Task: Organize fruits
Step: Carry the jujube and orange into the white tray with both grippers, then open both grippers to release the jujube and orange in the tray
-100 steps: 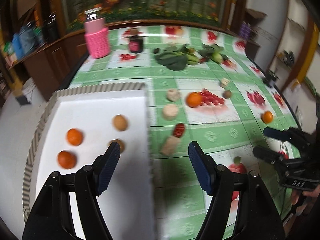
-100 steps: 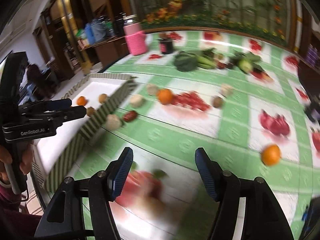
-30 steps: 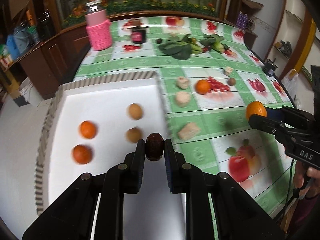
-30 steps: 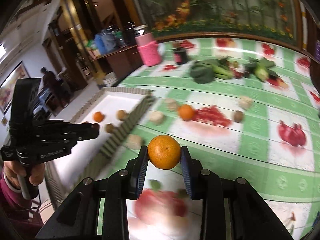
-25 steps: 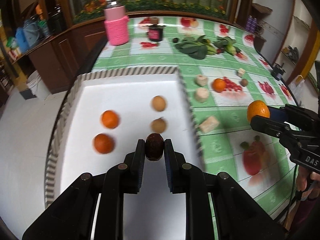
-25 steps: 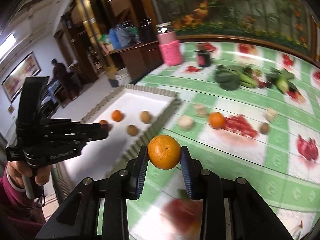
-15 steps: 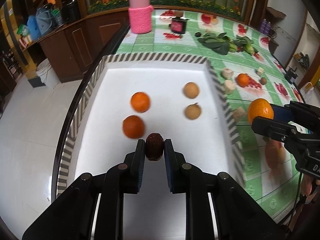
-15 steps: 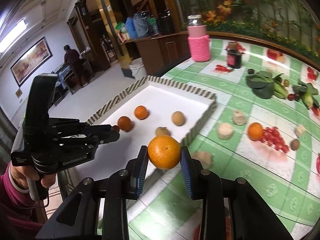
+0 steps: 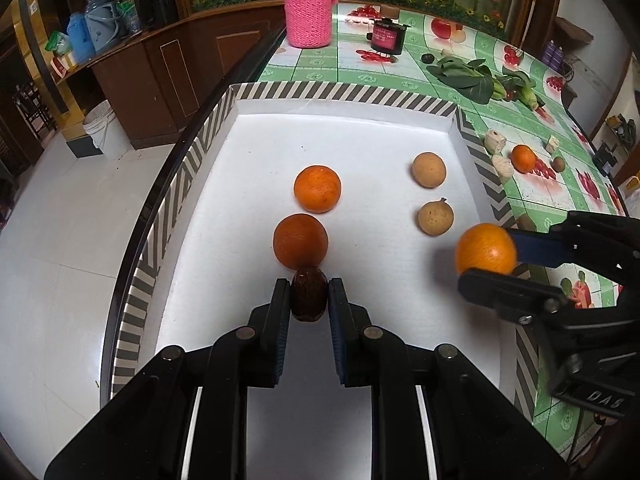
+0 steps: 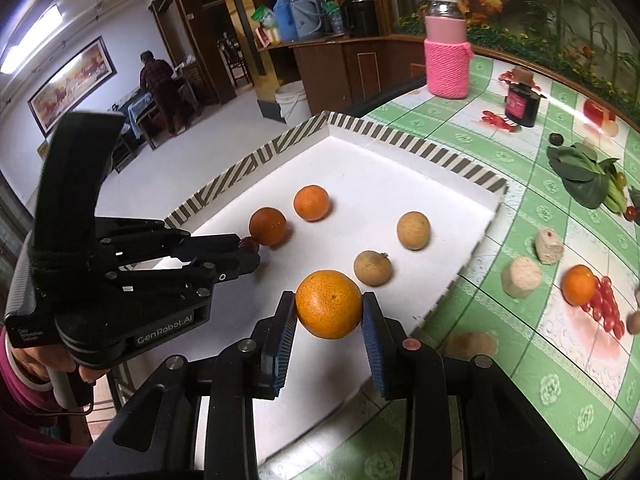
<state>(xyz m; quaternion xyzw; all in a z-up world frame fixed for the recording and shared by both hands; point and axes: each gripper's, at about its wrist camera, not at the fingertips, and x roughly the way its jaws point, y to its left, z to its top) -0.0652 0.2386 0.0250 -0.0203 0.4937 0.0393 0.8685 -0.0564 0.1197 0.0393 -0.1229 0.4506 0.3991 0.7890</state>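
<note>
While both fruits hang above the white tray (image 9: pixel 280 128), the job in hand is setting them down in tidy rows. Clamped in the left gripper (image 9: pixel 309 295) is a small dark fruit (image 9: pixel 308 293), just in front of the near orange (image 9: pixel 300 241), with the far orange (image 9: pixel 317 188) behind. Pinched between the right gripper (image 10: pixel 329 305) jaws is a large orange (image 10: pixel 329 304), hanging near the two tan fruits (image 10: pixel 373 267). Best to lower each until it almost touches the tray floor, with clear space beside its neighbours, then ease the jaws apart slowly, since round fruit rolls. More fruit waits on the green surface (image 10: pixel 560 380) to the right.
</note>
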